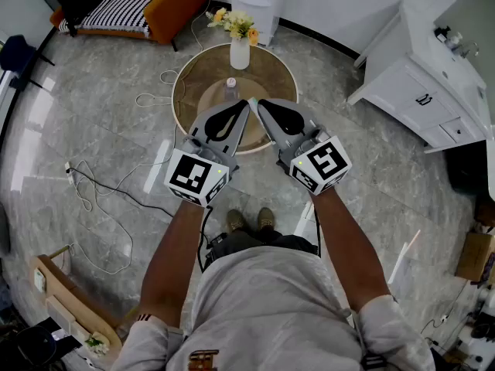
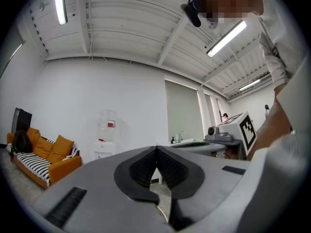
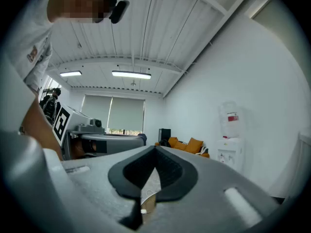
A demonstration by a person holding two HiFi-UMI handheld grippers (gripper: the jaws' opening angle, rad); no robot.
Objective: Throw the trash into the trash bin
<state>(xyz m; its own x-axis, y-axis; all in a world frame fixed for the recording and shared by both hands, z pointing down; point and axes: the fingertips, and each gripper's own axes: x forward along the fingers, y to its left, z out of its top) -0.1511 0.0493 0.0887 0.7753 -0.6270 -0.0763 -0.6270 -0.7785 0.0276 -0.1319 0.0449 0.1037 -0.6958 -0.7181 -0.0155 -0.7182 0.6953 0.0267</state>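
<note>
Grey stone floor (image 1: 93, 130) fills the head view, and both arms reach out level over it. The left claw (image 1: 244, 105) and the right claw (image 1: 261, 105) angle in toward each other, with their tips almost meeting over the near edge of the round bench (image 1: 189, 76). On that bench a small clear bottle (image 1: 230, 89) stands upright, just beyond the tips and touched by neither. A white vase (image 1: 240, 52) of flowers stands farther back. An orange sofa (image 1: 166, 2) is far left, a white cabinet (image 1: 418, 91) is on the right, and cables (image 1: 100, 199) trail across the floor at left.

Over to the left gripper view: its claw is pressed together at the tip, nothing pinched. A water dispenser (image 2: 107, 135) stands against the far wall, and the other gripper's marker cube (image 2: 245, 129) shows at right.

Right gripper view now: this claw is pressed together too and holds nothing, with the sofa and dispenser far behind it.
</note>
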